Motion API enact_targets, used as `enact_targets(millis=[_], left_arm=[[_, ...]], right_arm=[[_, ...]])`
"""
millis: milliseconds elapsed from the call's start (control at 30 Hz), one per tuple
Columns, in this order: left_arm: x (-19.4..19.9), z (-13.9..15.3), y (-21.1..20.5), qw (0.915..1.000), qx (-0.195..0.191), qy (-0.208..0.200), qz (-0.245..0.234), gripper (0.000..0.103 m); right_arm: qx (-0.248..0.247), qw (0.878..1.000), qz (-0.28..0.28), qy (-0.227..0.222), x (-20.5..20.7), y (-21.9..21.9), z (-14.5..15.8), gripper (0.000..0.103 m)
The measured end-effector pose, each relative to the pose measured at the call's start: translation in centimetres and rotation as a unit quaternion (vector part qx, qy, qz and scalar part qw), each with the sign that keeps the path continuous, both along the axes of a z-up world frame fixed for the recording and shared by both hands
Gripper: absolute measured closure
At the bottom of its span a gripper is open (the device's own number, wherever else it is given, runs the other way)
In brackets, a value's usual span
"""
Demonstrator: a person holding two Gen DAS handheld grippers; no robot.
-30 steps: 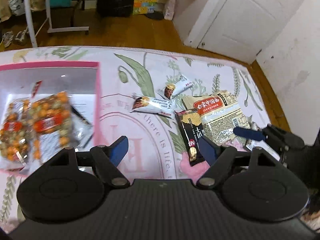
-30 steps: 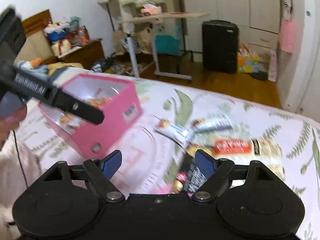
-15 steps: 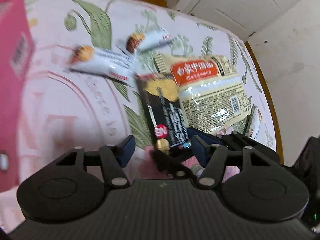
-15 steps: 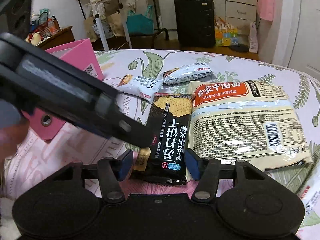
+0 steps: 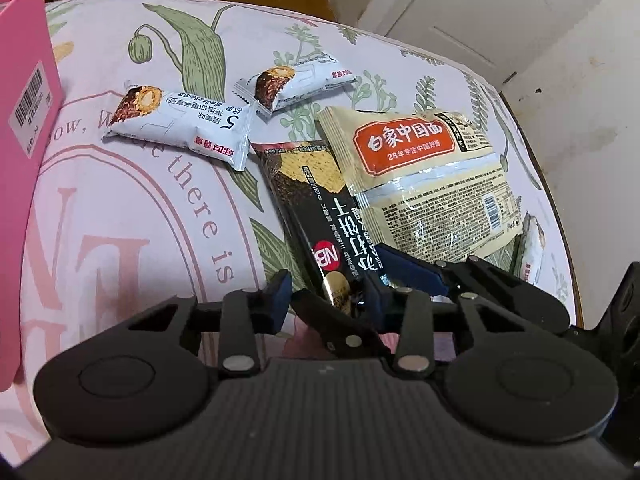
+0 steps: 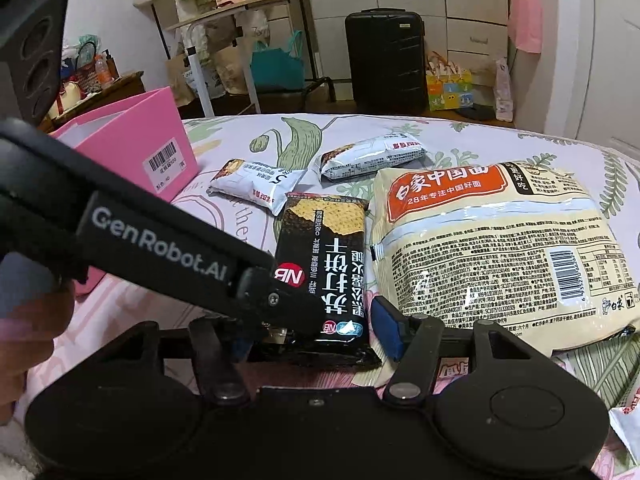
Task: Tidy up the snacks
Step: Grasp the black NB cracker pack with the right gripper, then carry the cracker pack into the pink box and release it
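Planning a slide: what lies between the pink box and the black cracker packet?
Left wrist view: mostly bare printed cloth from pink box to black cracker packet; a white snack bar lies in the far part.

The yellow noodle packet carries an orange label reading "白象中国面" above "28年专注中国好面". The black cracker pack shows "苏打饼干" and a red "NB" badge. One white snack bar wrapper bears a large "5". The left gripper's arm reads "GenRobot.AI". The bedspread is printed "there is". The pink box carries a barcode sticker, digits illegible.
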State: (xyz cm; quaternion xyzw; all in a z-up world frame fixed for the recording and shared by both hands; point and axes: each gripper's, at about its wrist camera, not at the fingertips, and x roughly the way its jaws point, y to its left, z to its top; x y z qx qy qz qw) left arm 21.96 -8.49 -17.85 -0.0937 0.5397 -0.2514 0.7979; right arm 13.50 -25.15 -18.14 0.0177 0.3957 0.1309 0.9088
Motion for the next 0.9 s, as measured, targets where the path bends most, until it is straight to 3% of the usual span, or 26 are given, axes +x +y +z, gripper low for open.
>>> enact_targets(millis=[167, 633, 900], left_arm=[[-0.5, 0.5, -0.2, 0.9999, 0.001, 0.005, -0.012, 0.068], [-5.9, 4.4, 0.8, 0.9984, 0.011, 0.022, -0.050, 0.068], [-9.4, 7.9, 2.6, 0.9986, 0.018, 0.000, -0.050, 0.068]], right_arm=[[-0.004, 1.000, 0.003, 0.012, -0.4, 0.3, 1.0, 0.048], [-0.036, 0.999, 0.029, 0.026, -5.9, 2.4, 5.5, 0.049], [-0.043, 0.998, 0.040, 0.020, -8.7, 4.4, 8.4, 0.049]])
